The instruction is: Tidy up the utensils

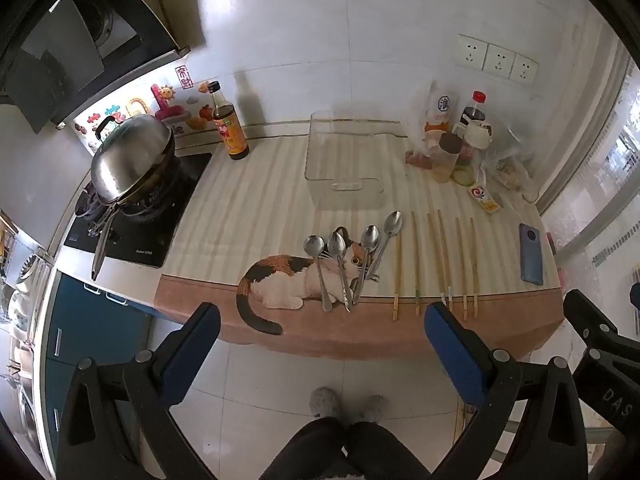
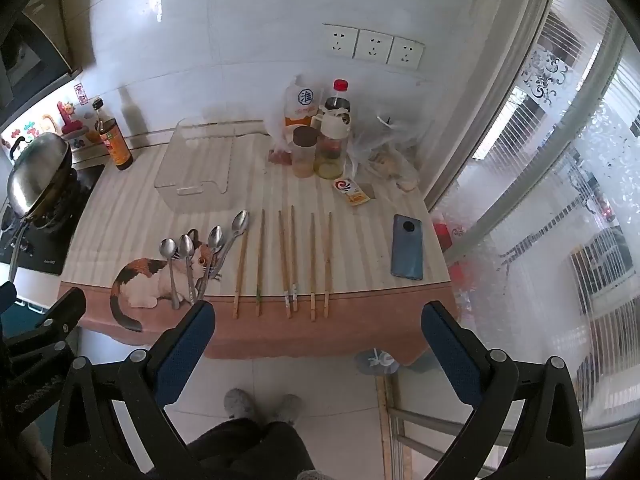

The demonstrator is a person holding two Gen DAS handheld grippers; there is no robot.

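Several steel spoons (image 1: 340,264) (image 2: 192,260) lie side by side on the counter, over a cat picture on the mat. To their right lie several wooden chopsticks (image 1: 440,264) (image 2: 288,260), roughly parallel. A clear plastic bin (image 1: 344,160) (image 2: 196,168) stands empty behind the spoons. My left gripper (image 1: 322,318) is open and empty, held back from the counter's front edge. My right gripper (image 2: 318,316) is open and empty, also short of the edge, in front of the chopsticks.
A wok with a steel lid (image 1: 132,156) sits on the stove at left. A dark sauce bottle (image 1: 230,124) stands near it. Bottles, jars and bags (image 2: 320,140) crowd the back right. A blue phone (image 2: 408,246) and a small box (image 2: 352,190) lie at right.
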